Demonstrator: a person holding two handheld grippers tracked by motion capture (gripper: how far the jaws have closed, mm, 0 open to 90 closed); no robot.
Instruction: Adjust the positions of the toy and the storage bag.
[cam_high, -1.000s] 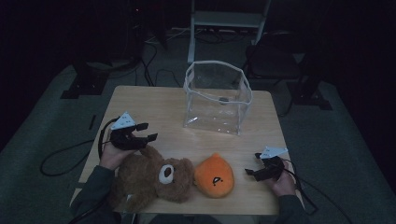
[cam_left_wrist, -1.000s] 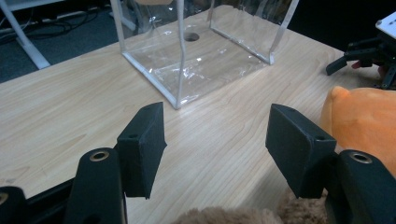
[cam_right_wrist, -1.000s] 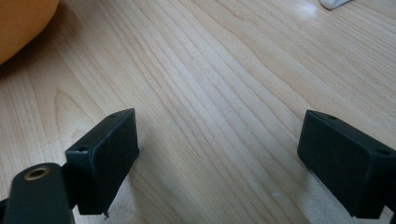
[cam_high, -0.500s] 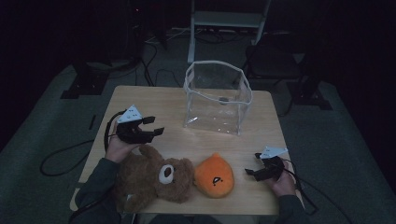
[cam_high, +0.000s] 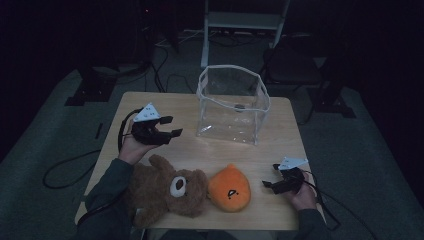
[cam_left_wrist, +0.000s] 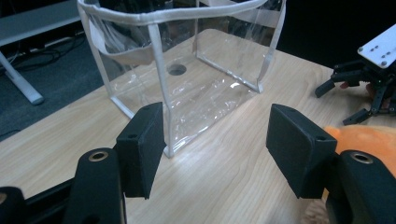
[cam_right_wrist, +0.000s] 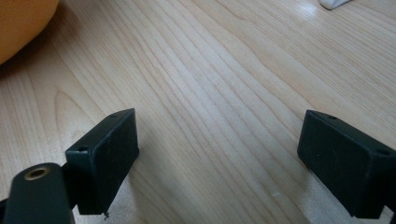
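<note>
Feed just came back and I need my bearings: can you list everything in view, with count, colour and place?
table: 1, light wood, centre
clear bag: 1, transparent with white trim, far middle of table, upright, mouth open
teddy bear: 1, brown, near left edge, lying down
round plush: 1, orange, near edge, right of the bear
cables: several, black, floor left and behind
frame: 1, pale, floor behind table
left gripper: 1, black, above table left of bag, fingers open, holding nothing
right gripper: 1, black, near right, fingers open, holding nothing

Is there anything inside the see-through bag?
No toys inside the clear bag. A dark round spot shows through it; I cannot tell whether it sits inside or on the table.
</note>
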